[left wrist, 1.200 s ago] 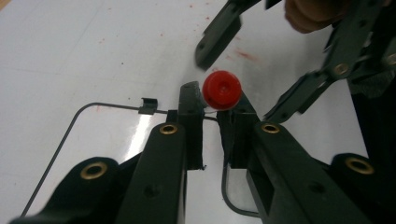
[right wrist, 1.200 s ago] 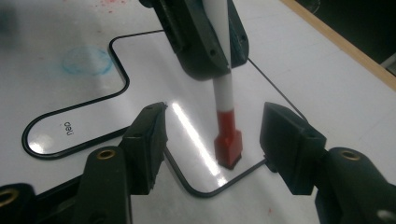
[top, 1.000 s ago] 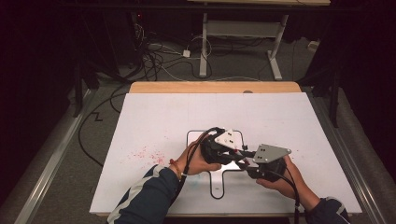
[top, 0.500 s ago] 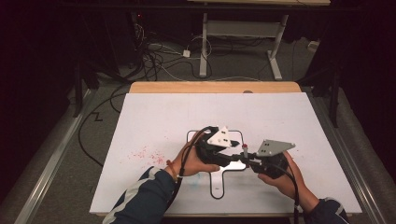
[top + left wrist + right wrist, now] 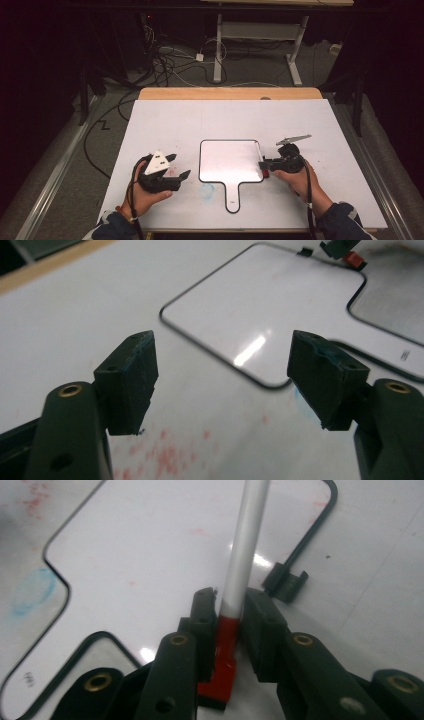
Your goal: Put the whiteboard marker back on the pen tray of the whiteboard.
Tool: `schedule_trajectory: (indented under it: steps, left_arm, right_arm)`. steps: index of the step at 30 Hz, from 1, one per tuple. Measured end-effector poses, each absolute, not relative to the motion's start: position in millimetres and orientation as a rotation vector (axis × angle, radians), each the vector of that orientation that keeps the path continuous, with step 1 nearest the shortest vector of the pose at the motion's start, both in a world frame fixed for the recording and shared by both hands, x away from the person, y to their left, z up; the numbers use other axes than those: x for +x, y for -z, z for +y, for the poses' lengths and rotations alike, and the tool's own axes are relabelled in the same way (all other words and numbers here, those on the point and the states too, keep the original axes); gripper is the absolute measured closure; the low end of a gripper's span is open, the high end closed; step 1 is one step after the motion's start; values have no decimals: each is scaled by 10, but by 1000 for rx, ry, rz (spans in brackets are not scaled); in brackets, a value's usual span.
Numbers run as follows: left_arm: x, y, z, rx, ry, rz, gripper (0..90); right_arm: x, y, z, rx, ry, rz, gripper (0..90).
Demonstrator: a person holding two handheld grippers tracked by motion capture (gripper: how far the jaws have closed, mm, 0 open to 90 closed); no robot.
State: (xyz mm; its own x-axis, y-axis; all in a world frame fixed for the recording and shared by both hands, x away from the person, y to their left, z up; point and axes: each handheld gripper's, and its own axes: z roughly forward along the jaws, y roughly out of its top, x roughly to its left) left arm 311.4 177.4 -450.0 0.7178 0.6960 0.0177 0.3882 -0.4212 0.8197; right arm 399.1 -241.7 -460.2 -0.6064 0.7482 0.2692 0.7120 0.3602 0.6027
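Your right tool (image 5: 227,615) grips the marker (image 5: 245,550) over the whiteboard (image 5: 227,160); your left tool (image 5: 222,375), just opened wide, holds nothing.

Left gripper (image 5: 181,167) drew off left — fingers opened (empty); right gripper (image 5: 264,166) retreated rightward.

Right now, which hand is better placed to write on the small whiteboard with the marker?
The right. The right gripper has its jaws around the marker, already at the whiteboard edge. The left gripper is open and empty, off to the board's left.
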Motion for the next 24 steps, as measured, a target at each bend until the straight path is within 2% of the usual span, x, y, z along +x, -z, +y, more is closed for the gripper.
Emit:
schedule_trajectory:
  steps: [1, 5, 8, 9, 14, 18, 24]
  left_arm:
    - [3092, 4530, 1809, 2070, -459, 838, 261]
    - [3065, 4579, 1886, 2051, -435, 871, 261]
    - [3058, 4592, 1859, 2072, -439, 859, 261]
    - [3050, 4598, 1844, 2081, -437, 852, 261]
    - [3029, 4621, 1787, 2114, -425, 827, 262]
    - [3037, 4630, 1766, 2116, -416, 822, 262]
    - [3054, 4669, 1744, 2136, -394, 819, 261]
  right_arm:
    - [3998, 4630, -2414, 1378, -1071, 2532, 774]
    - [3998, 4654, -2423, 1359, -1065, 2465, 758]
    - [3964, 4642, -2366, 1305, -1009, 2422, 697]
    - [3946, 4629, -2334, 1281, -988, 2401, 630]
    - [3918, 4589, -2135, 1098, -876, 2344, 543]
    - [4052, 4640, -2055, 1073, -815, 2325, 529]
    - [4184, 4652, -2156, 1183, -853, 2280, 529]
